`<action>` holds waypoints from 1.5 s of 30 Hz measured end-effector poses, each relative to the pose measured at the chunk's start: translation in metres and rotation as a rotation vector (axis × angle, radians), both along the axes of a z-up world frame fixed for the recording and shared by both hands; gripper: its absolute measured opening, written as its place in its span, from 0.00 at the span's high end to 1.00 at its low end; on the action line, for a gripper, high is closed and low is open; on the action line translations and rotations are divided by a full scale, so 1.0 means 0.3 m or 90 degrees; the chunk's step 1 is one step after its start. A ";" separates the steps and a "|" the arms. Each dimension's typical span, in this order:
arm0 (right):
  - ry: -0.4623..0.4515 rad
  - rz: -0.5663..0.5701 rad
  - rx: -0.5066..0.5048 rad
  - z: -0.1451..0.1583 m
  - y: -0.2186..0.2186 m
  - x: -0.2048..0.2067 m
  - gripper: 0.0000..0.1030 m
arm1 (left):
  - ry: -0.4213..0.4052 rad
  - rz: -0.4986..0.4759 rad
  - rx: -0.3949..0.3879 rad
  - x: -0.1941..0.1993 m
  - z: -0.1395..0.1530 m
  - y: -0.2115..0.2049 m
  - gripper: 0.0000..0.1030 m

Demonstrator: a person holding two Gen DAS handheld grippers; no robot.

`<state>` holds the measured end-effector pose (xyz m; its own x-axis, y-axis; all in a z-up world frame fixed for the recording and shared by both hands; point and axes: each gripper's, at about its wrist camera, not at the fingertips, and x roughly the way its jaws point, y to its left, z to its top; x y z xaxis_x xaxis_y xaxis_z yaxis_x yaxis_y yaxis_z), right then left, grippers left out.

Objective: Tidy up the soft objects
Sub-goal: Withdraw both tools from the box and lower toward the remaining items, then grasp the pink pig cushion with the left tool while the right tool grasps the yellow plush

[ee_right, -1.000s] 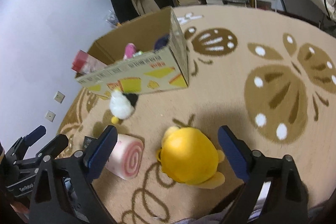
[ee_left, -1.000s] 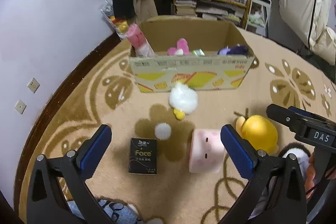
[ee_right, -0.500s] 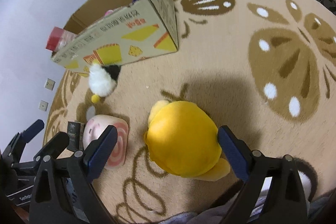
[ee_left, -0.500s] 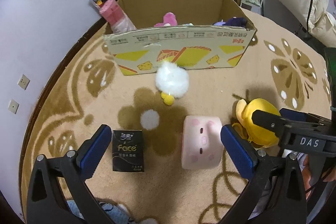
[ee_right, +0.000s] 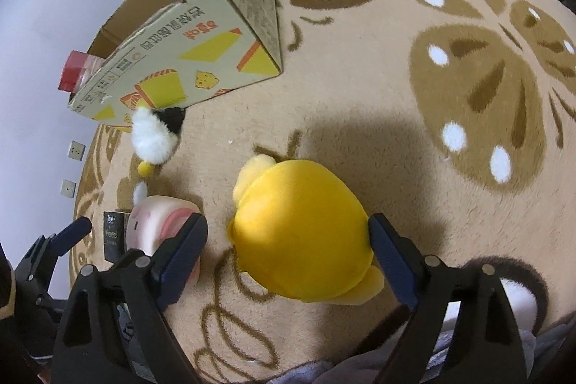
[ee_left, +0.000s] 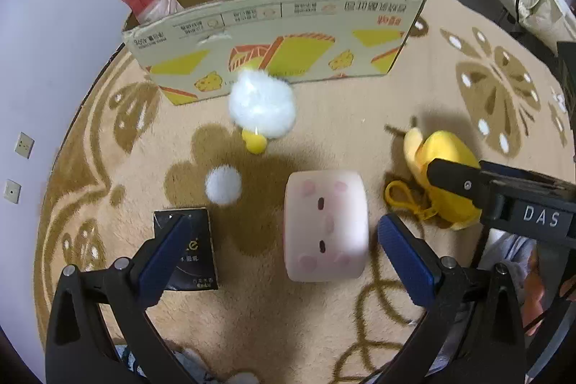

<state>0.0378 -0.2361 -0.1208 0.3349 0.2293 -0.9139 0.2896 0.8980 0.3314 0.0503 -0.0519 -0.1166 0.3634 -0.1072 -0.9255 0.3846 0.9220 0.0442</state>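
- black rectangular tissue pack with "Face" print flat on the beige-and-brown patterned carpet, far left, partly behind the left blue finger pad
- left gripper fingers released, spread wide, hovering low over the carpet; pink cylindrical roll plush with a pig face lies between them, nearer the right pad, not touched
- small white fluffy pom-pom on carpet just ahead of the tissue pack
- white fluffy round plush with a yellow foot further ahead, up against the front wall of the box
- open brown cardboard box with yellow cheese graphics at the back; pink and purple soft items peek over its rim, red-capped pink pack at its left corner
- yellow round duck plush with a yellow clip ring on carpet, right of the pink roll
- right gripper fingers released, straddling the yellow plush; right pad touches or nearly touches its side, left pad a gap away, beside the pink roll
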 end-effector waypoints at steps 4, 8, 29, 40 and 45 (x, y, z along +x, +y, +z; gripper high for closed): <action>0.009 -0.002 -0.009 -0.012 0.002 0.004 0.12 | 0.004 0.003 -0.005 0.007 -0.002 0.002 0.00; 0.016 -0.008 -0.010 -0.025 -0.002 0.008 0.12 | 0.012 -0.001 -0.009 0.011 -0.009 -0.001 0.00; 0.040 -0.020 -0.002 -0.072 -0.004 0.021 0.18 | 0.019 0.000 -0.025 0.022 -0.059 -0.014 0.25; -0.030 0.000 0.008 -0.013 0.045 0.021 0.19 | 0.018 -0.028 -0.064 0.000 -0.037 -0.031 0.68; -0.061 -0.001 0.008 0.018 0.020 0.017 0.20 | -0.007 -0.027 -0.060 0.002 -0.019 -0.030 0.70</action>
<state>0.0428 -0.2301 -0.1154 0.4214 0.2405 -0.8744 0.2570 0.8930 0.3694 0.0508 -0.0610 -0.1223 0.3671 -0.2093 -0.9063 0.4227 0.9055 -0.0379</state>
